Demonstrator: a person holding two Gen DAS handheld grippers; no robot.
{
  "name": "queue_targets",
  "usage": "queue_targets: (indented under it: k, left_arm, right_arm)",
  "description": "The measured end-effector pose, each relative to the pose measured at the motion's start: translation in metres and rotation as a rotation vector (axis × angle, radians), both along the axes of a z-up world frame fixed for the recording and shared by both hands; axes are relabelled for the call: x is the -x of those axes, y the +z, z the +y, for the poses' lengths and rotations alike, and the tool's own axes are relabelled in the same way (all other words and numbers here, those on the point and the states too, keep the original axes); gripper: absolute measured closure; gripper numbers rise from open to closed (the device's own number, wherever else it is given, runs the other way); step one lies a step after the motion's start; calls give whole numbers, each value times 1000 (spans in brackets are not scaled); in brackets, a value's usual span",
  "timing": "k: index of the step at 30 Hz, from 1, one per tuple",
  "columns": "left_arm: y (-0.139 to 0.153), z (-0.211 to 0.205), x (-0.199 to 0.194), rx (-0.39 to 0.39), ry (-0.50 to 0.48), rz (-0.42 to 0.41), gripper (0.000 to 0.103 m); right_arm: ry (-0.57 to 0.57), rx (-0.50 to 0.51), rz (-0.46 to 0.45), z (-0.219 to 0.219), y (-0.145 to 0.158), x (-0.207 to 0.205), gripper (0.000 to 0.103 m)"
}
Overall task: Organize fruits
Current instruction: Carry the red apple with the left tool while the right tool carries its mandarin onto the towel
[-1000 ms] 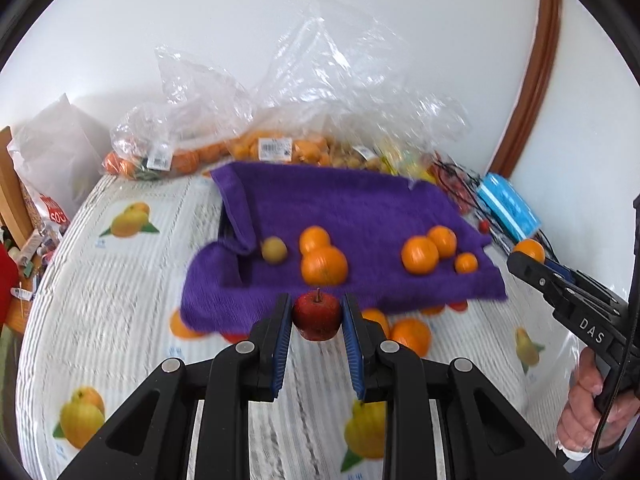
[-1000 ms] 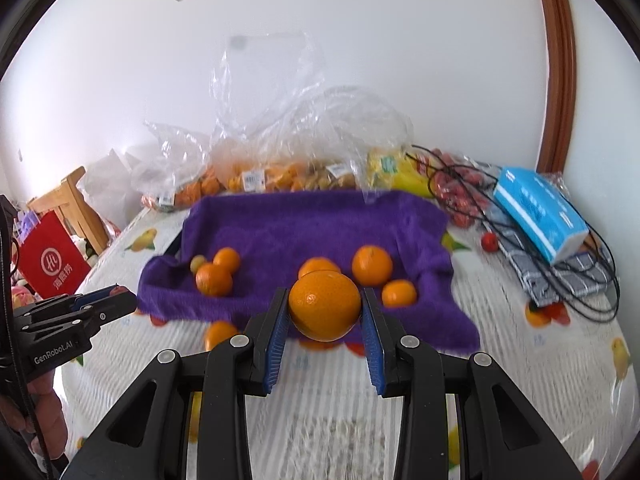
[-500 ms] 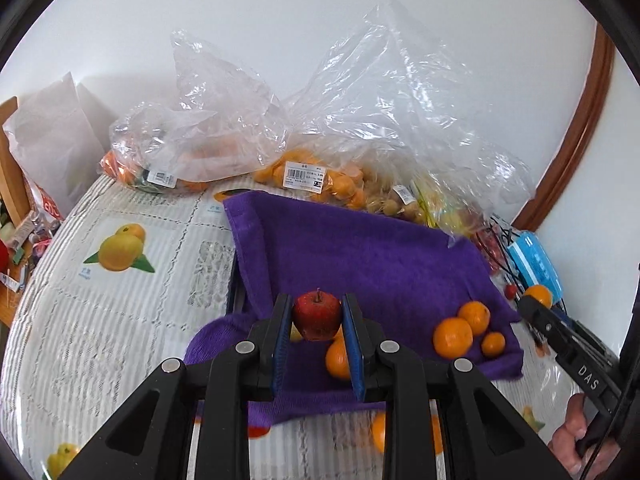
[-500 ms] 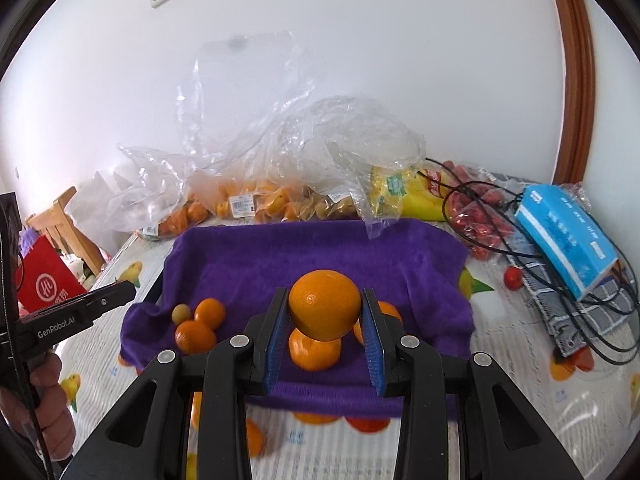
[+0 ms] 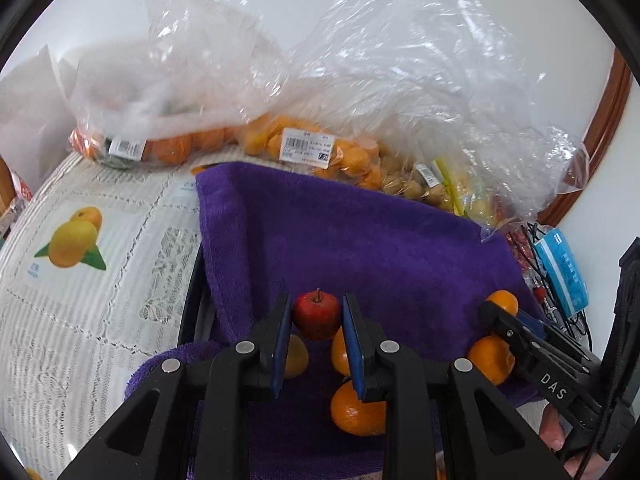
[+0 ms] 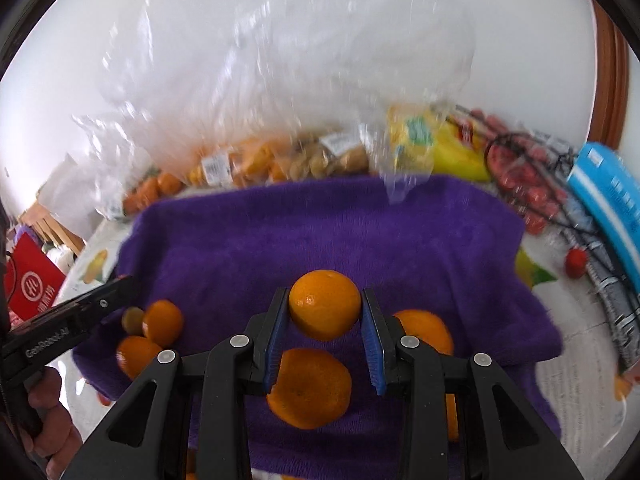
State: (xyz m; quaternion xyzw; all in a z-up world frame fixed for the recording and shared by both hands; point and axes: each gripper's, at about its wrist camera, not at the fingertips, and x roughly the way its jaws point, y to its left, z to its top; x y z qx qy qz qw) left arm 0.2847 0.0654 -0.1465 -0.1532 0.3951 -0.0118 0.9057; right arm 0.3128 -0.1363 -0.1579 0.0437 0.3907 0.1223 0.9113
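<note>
My left gripper (image 5: 316,320) is shut on a small red apple (image 5: 317,313), held above the near part of a purple towel (image 5: 360,240). Under it lie oranges (image 5: 358,410) and a yellowish fruit (image 5: 295,356) on the towel. The right gripper (image 6: 325,312) is shut on an orange (image 6: 325,310) over the same purple towel (image 6: 320,232). A larger orange (image 6: 309,387) lies below its jaws, another orange (image 6: 425,330) to the right, and two oranges (image 6: 162,322) at the towel's left. In the left wrist view the other gripper (image 5: 496,312) comes in from the right with its orange (image 5: 502,301).
Clear plastic bags of oranges and small fruit (image 5: 304,148) lie behind the towel against the white wall. A blue tissue pack (image 6: 612,204), black cables (image 6: 560,208) and a small red fruit (image 6: 576,262) lie at the right. A fruit-print tablecloth (image 5: 88,248) covers the table.
Both grippers have moved forward and down with their fruit, from over the tablecloth's near edge to over the purple towel. The bags at the back loom larger.
</note>
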Motion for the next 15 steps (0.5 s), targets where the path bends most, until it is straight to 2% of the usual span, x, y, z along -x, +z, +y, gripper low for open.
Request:
queue_targets:
  k: [8, 15]
  left_arm:
    - [-7, 7, 1, 14, 25, 18, 79]
    - [-7, 6, 0, -1, 27, 17, 79]
  right_arm:
    - [35, 20, -7, 9, -12, 0, 68]
    - [42, -8, 0, 5, -11, 0, 68]
